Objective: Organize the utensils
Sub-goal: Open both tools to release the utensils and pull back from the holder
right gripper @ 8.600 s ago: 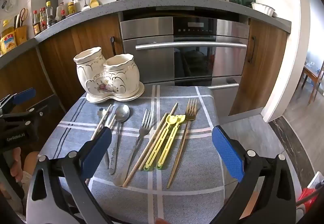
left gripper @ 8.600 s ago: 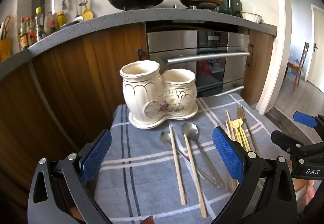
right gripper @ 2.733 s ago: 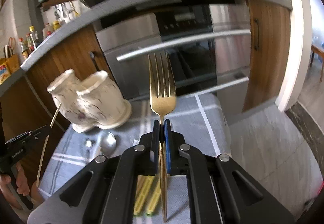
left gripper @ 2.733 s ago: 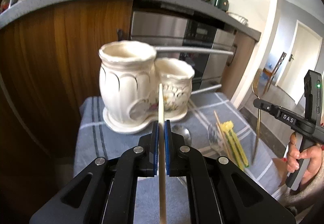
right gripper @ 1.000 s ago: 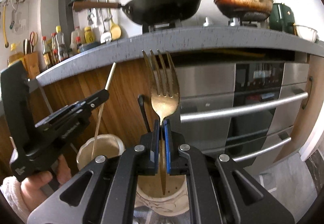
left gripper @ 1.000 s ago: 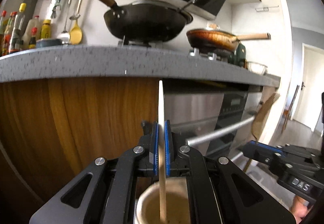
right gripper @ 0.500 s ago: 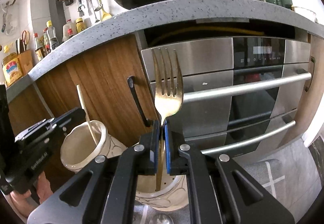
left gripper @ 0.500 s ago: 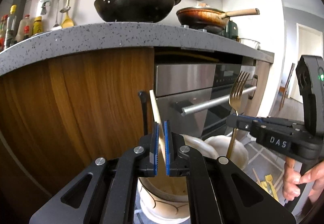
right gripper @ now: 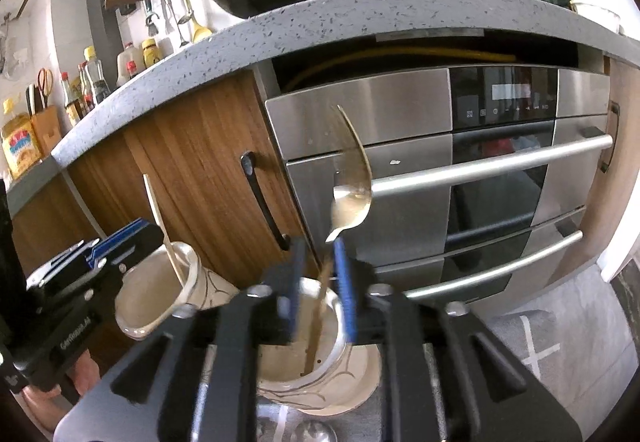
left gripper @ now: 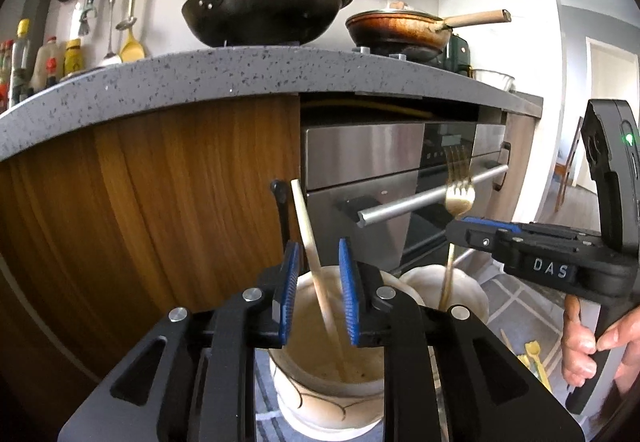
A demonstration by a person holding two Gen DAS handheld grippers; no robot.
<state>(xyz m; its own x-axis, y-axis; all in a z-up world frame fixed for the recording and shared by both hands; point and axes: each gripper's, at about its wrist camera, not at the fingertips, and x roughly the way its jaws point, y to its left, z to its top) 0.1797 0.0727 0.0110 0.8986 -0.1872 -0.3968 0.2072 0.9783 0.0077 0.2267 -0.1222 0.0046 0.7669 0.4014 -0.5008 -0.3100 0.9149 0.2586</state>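
- left gripper (left gripper: 318, 292) has just been opening up, its blue pads sit apart now with the wooden chopstick (left gripper: 310, 242) standing loose between them, not pinched
- that chopstick leans a bit left, lower end down inside the taller cup of the cream ceramic holder (left gripper: 320, 398)
- right gripper (right gripper: 320, 292) same deal, jaws just been opening; the gold fork (right gripper: 350, 182) is up between the pads, tilted, and it's blurry so I'd only say it looks let go
- fork handle runs down into the shorter cup (right gripper: 332, 382), tines up in front of the steel oven (right gripper: 500, 170)
- from the left cam you can see the fork (left gripper: 458, 182) sticking out of the second cup, with a hand (left gripper: 592, 346) on the right gripper's grip
- yellow utensils (left gripper: 534, 356) lie on the grey checked cloth (left gripper: 516, 302) to the right of the holder
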